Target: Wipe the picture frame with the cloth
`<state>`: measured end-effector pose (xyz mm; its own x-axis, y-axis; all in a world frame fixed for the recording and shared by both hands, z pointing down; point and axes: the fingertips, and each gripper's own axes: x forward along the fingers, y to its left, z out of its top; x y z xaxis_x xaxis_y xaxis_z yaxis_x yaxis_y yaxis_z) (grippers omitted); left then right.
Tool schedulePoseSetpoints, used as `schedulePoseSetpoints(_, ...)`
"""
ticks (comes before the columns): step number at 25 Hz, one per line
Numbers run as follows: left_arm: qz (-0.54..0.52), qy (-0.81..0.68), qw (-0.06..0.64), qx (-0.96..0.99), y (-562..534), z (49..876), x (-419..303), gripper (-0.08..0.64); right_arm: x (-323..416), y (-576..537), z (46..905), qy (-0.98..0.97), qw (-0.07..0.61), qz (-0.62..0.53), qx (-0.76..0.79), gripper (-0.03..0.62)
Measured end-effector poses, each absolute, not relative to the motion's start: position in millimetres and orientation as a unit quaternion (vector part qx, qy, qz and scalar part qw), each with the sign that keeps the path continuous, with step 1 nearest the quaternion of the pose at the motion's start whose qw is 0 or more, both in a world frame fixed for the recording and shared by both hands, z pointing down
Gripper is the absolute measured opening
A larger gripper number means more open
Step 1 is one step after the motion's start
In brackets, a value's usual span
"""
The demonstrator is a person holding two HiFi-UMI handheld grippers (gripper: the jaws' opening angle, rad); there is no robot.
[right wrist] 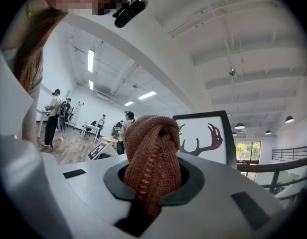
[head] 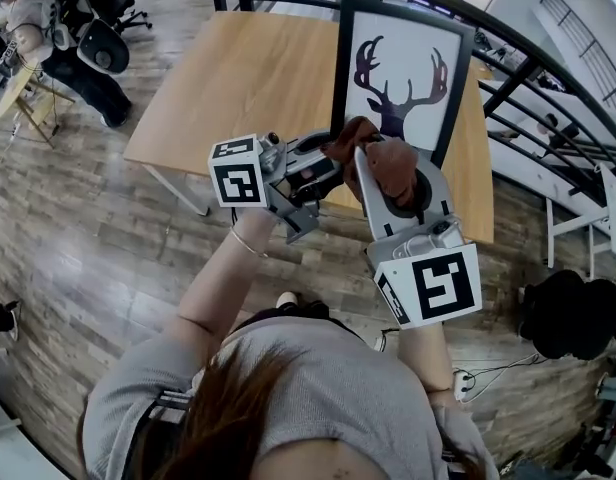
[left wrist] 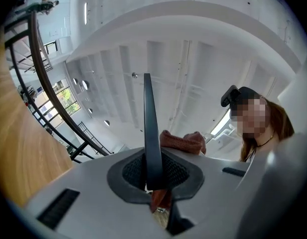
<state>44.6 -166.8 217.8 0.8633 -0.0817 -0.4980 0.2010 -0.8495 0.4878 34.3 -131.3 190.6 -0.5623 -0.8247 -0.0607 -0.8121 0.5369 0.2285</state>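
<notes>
Now: cloth at the frame's foot, frame braced for wiping

Right tongs are clamped on a bunched brown knitted cloth, which bulges out ahead of the jaws. Left tongs pinch the thin black edge of the picture frame, low on its left side, and brace it. The frame, a deer's-head silhouette on white, stands near upright on the wooden desk, toward the far edge. In the head view the cloth sits at the frame's lower left, just beside the left tongs. Whether it touches the face cannot be settled.

To wipe well, as I judge it:
- Hold the left grip firm so the frame does not tip back.
- Lay the cloth's bulge, not the jaw tips, on the face.
- Sweep in overlapping strokes away from the held corner.
</notes>
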Motion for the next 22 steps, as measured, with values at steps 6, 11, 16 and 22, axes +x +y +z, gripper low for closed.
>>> schedulePoseSetpoints(6,-0.259,0.027,0.271,0.927,-167.4,218.9,45.4,0.04,43.5,-120.7,214.9,-0.88,0.035,-0.091,0.464,0.074)
schedulePoseSetpoints(11,-0.243,0.017,0.262,0.934,-171.3,222.0,46.5,0.04,49.7,-112.7,199.7,-0.879,0.016,-0.11,0.463,0.074)
schedulePoseSetpoints(16,-0.231,0.02,0.265,0.936,-171.4,223.3,46.0,0.04,78.0,-117.5,108.7,-0.841,-0.055,-0.194,0.502,0.074)
schedulePoseSetpoints(22,-0.218,0.034,0.261,0.94,-168.4,219.5,44.2,0.04,94.4,-154.7,14.3,-0.784,-0.112,-0.277,0.544,0.074)
